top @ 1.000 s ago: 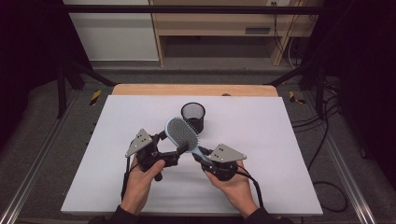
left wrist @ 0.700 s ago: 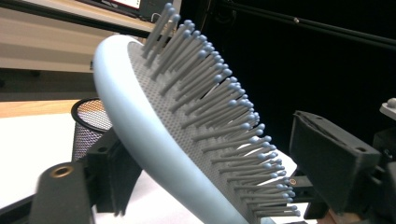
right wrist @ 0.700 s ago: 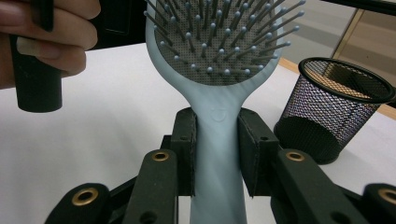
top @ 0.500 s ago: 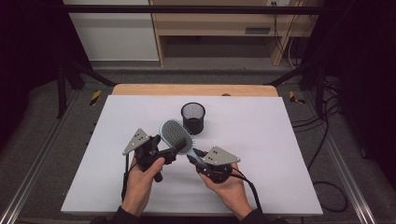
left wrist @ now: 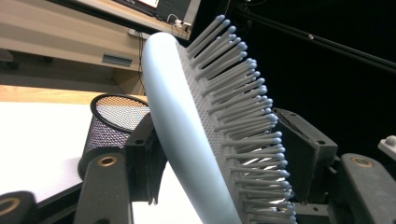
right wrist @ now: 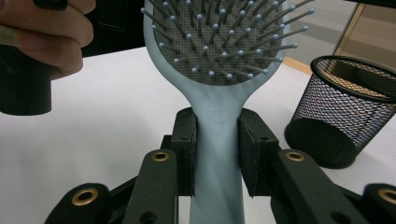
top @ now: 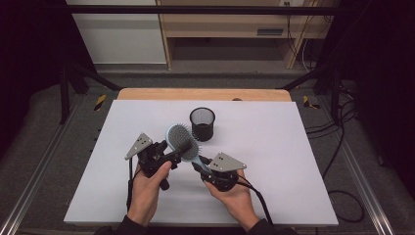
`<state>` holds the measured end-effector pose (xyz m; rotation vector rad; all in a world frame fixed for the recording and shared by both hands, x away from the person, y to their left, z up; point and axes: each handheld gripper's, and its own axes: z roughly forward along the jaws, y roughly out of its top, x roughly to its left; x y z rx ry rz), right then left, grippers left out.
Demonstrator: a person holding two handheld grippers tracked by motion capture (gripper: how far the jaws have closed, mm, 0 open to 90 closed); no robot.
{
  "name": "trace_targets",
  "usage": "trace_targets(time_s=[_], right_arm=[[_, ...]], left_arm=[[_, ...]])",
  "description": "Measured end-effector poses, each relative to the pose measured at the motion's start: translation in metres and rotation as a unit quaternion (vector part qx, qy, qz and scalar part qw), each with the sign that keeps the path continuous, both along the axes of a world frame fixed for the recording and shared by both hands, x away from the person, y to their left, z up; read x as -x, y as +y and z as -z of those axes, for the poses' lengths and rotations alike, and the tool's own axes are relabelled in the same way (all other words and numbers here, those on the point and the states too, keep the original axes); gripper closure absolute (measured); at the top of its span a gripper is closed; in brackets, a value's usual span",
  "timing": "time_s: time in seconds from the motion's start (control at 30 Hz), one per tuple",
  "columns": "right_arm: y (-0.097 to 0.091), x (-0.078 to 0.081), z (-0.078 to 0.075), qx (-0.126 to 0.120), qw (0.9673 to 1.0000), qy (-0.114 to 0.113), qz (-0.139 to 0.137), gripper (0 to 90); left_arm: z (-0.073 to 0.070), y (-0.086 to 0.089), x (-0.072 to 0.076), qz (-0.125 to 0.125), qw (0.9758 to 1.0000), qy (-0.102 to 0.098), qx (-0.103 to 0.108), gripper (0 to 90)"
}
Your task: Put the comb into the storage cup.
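A light blue hairbrush (top: 182, 139) with grey bristles is held above the white table (top: 293, 147). My right gripper (top: 198, 165) is shut on its handle; in the right gripper view both pads clamp the handle (right wrist: 217, 154) just below the head. My left gripper (top: 180, 149) has just been closing on the brush head. In the left gripper view one pad (left wrist: 145, 154) lies against the smooth back and the other pad (left wrist: 299, 154) presses the bristle tips. A black mesh cup (top: 202, 123) stands upright just behind the brush.
The mesh cup (right wrist: 345, 112) is to the right of the brush in the right gripper view and behind it at left (left wrist: 109, 126) in the left gripper view. A wooden strip (top: 205, 94) borders the table's far edge. Cables trail from both grippers.
The left gripper's jaws have narrowed around the brush head. The brush and both hands have drifted slightly left and toward the person. The cup has not moved.
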<state>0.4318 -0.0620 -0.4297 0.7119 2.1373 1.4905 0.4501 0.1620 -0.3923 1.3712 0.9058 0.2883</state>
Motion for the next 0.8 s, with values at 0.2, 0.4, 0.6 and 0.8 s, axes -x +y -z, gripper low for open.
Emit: trace_targets(time_s=[0.2,0.4,0.6,0.8], right_arm=[[0.003,-0.003,-0.001,0.0,1.0,0.005,0.002,69.7],[0.002,-0.006,-0.002,-0.004,0.9999,0.009,0.005,69.7],[0.003,-0.008,-0.002,-0.006,0.9999,0.015,0.005,69.5],[0.003,-0.009,-0.004,-0.012,0.9997,0.019,0.003,69.2]], left_arm=[[-0.005,-0.001,-0.001,-0.005,1.0,0.006,0.006,42.7],[-0.011,-0.005,-0.002,0.005,0.9999,0.007,0.006,47.7],[-0.017,-0.01,-0.001,0.011,0.9999,-0.002,-0.01,50.5],[-0.022,-0.011,-0.001,0.018,0.9995,-0.01,-0.022,51.8]])
